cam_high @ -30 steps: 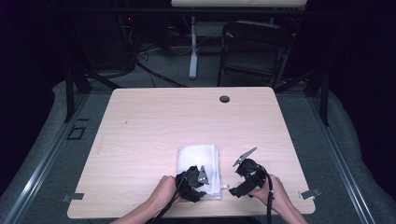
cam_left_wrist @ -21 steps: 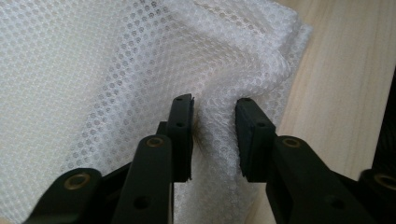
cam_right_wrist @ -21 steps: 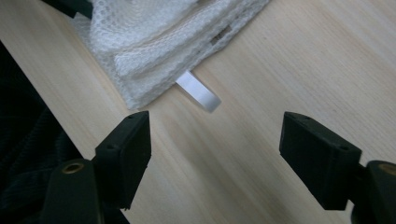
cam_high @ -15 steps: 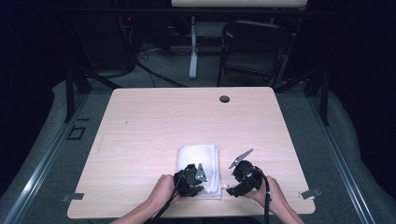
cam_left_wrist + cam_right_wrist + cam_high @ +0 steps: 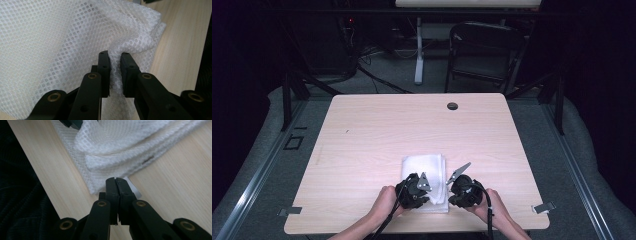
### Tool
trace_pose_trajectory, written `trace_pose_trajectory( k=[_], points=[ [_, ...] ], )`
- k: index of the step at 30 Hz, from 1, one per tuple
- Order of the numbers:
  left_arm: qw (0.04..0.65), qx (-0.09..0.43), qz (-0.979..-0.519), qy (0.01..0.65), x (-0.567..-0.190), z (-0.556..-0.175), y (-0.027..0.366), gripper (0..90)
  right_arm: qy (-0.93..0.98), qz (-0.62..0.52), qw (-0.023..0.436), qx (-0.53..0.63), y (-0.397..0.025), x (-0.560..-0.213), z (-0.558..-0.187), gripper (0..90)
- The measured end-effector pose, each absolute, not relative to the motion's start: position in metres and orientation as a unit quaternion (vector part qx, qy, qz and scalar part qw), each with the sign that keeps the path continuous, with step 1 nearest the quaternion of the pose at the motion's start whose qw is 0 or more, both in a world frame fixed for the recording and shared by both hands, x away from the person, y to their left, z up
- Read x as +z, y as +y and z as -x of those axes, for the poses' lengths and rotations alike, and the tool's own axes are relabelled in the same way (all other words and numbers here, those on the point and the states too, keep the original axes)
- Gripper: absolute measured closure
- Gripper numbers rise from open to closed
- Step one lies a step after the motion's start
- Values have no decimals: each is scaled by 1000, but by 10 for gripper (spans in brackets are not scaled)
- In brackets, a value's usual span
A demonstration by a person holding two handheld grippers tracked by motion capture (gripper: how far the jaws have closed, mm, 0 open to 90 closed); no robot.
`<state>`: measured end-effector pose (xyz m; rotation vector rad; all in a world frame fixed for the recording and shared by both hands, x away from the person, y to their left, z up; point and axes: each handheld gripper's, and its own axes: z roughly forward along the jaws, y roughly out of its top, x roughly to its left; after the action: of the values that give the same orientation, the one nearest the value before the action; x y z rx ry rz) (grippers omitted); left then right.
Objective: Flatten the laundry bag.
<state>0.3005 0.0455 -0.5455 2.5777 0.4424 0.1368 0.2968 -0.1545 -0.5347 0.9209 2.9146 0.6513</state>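
A folded white mesh cloth (image 5: 424,175) lies on the light wooden table (image 5: 362,140), close to the near edge and a little right of the middle. Its honeycomb weave shows plainly in the left gripper view, where the fabric (image 5: 62,45) bunches up in soft folds.

The left tool (image 5: 413,192) sits over the near left part of the cloth, held by the person's left hand (image 5: 384,202). Its jaws stand narrow with a pinch of the mesh caught between them (image 5: 115,72), the fabric rising in a ridge from the grip.

The right tool (image 5: 462,192) is just beside the cloth's near right corner, held by the right hand (image 5: 494,205). In the right gripper view its jaws are pressed together (image 5: 116,192), tips down at the very corner of the cloth (image 5: 120,152), where a small pale tab (image 5: 132,186) pokes out beneath the layered edges. Whether any fabric is pinched between them I cannot tell.

A round cable hole (image 5: 452,106) lies at the far edge of the table.
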Motion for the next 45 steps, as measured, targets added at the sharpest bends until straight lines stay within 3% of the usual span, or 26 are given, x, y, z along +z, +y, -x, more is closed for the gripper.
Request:
trace_pose_trajectory(
  k=[10, 16, 45],
  points=[
    [264, 51, -949, 162, -544, -301, 47, 807, 931, -289, 12, 223, -134, -544, -302, 880],
    [268, 54, -948, 164, -542, -299, 47, 808, 925, -299, -9, 236, -130, -556, -304, 900],
    [288, 85, -936, 182, -523, -298, 64, 812, 936, -293, 1, 195, -132, -553, -305, 900]
  ],
)
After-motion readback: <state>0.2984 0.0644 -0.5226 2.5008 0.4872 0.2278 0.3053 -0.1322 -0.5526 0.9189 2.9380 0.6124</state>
